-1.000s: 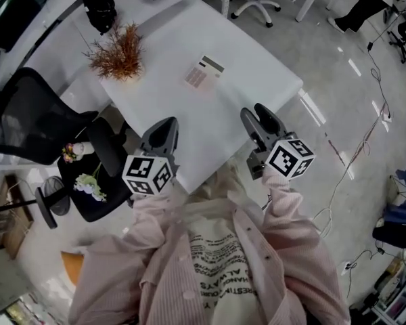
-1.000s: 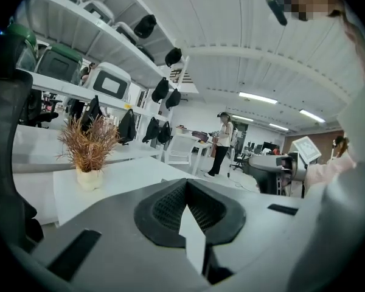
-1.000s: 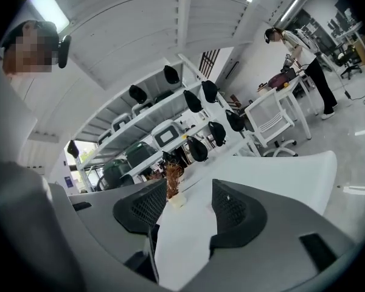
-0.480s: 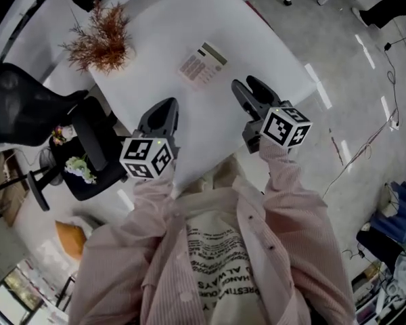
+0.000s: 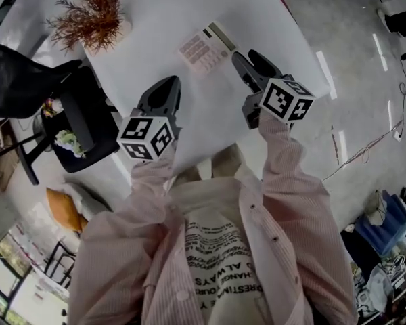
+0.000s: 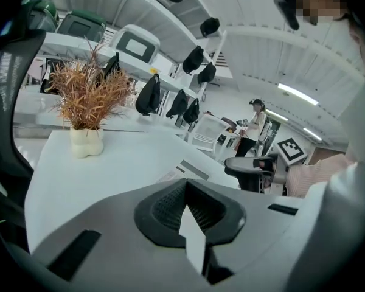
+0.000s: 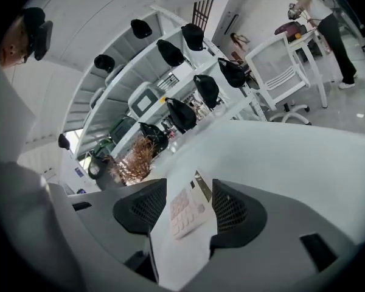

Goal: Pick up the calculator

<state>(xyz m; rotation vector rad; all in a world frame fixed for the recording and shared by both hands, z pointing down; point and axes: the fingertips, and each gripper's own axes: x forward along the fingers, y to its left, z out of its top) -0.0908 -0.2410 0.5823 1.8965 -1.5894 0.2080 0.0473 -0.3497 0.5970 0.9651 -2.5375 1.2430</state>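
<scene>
The calculator (image 5: 206, 46), pale with pinkish keys and a dark display strip, lies flat on the white table (image 5: 155, 19). My right gripper (image 5: 252, 61) stands open just right of it and a little nearer to me. In the right gripper view the calculator (image 7: 185, 208) shows through the gap of the right gripper (image 7: 188, 194), a short way ahead and not touched. My left gripper (image 5: 164, 92) is shut with nothing in it, over the table's near part, below and left of the calculator. In the left gripper view the calculator (image 6: 184, 170) lies beyond the left gripper (image 6: 187, 194).
A dried reddish plant in a white vase (image 5: 89, 20) stands at the table's left side. A black office chair (image 5: 34, 80) is left of the table. The table's right corner (image 5: 304, 66) drops to the floor. Shelves with black bags (image 7: 182, 111) are behind.
Both grippers have moved forward over the table. The right gripper has come close beside the calculator. Neither gripper's jaws changed.
</scene>
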